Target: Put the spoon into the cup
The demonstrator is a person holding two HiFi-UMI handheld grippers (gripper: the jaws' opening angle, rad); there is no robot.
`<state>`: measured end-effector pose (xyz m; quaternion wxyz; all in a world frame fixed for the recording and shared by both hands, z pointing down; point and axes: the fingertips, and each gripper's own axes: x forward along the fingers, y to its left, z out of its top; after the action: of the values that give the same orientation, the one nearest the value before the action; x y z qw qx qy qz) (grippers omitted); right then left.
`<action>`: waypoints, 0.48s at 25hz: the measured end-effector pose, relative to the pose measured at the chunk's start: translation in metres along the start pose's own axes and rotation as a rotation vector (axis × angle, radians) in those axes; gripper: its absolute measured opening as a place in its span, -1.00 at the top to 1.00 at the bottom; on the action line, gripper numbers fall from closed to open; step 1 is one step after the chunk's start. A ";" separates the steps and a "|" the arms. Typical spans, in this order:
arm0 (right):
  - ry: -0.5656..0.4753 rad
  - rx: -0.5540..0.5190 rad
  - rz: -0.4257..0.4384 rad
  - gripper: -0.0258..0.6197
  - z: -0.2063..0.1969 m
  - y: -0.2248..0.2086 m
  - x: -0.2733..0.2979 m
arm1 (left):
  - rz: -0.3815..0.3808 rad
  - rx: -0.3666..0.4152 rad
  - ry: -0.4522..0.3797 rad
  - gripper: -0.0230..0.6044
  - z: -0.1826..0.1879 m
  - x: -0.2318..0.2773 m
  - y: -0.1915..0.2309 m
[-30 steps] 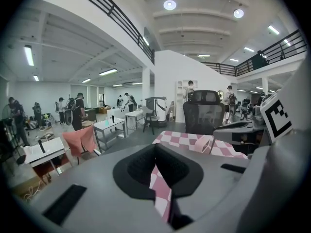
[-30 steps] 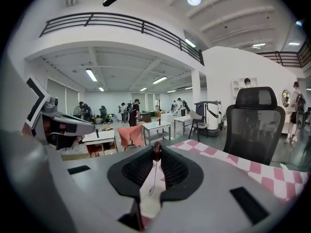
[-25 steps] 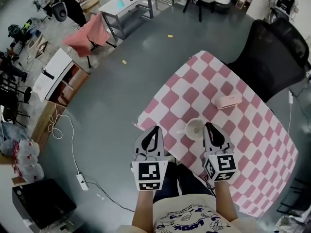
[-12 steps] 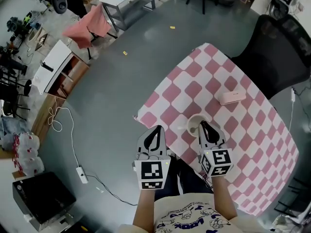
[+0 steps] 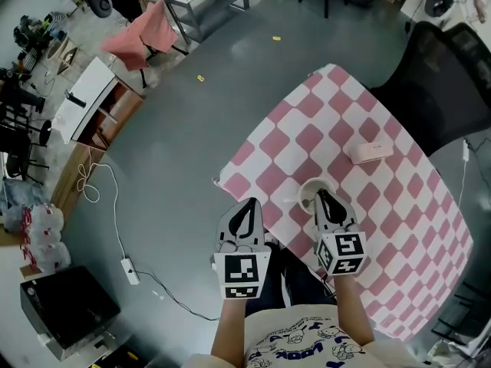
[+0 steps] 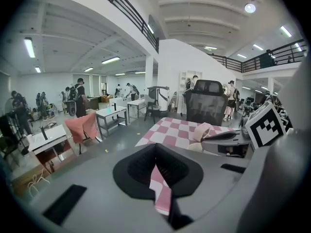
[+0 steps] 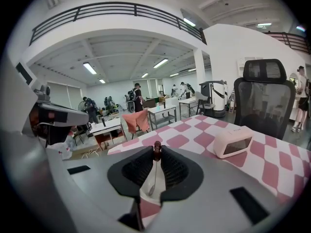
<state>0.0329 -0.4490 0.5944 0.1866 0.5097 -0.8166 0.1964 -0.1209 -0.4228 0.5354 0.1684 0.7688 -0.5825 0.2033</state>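
- At the near edge of the bench (image 5: 337, 121), which carries a pink-and-white checked cloth (image 5: 399, 205), a white cup (image 5: 306, 188) stands close to the person.
- Right hand-held gripper (image 5: 321, 195): its jaws are closed tight on the spoon (image 7: 154, 171), pinching the handle just below its dark, rounded end.
- The spoon hangs between the jaws with its bowl downward, its slim metal shaft nearly upright in the right gripper view.
- In the head view, the right hand-held gripper's tips lie over the cup's mouth. The spoon itself cannot be made out there.
- Whether the spoon's bowl is inside the cup or touches it cannot be told from any view.
- Left hand-held gripper (image 5: 247, 204): its jaw tips are together with nothing between them. Only the cloth's corner shows through the narrow gap behind them in the left gripper view.
- The left hand-held gripper sits off the bench's corner, over grey floor (image 5: 176, 129), well apart from the cup and level with the right one.
- A small pink-and-white desk clock (image 5: 370, 151) lies on the cloth beyond the cup, apart from it and toward the far right edge.
- A black office chair (image 5: 449, 83) stands at the bench's far right side.
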 end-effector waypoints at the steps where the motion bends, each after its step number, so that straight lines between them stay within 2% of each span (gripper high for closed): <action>1: 0.001 -0.007 -0.002 0.73 0.000 -0.001 0.000 | 0.001 -0.002 0.000 0.88 0.000 0.000 0.000; 8: 0.017 -0.119 -0.062 0.69 -0.007 -0.020 0.001 | 0.005 -0.009 -0.004 0.88 0.000 0.002 -0.003; 12: 0.031 -0.132 -0.086 0.63 -0.013 -0.031 0.003 | 0.003 -0.009 -0.006 0.88 0.001 0.004 -0.006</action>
<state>0.0608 -0.4567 0.6108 0.2408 0.5279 -0.8020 0.1421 -0.1139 -0.4249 0.5365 0.1697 0.7677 -0.5851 0.1986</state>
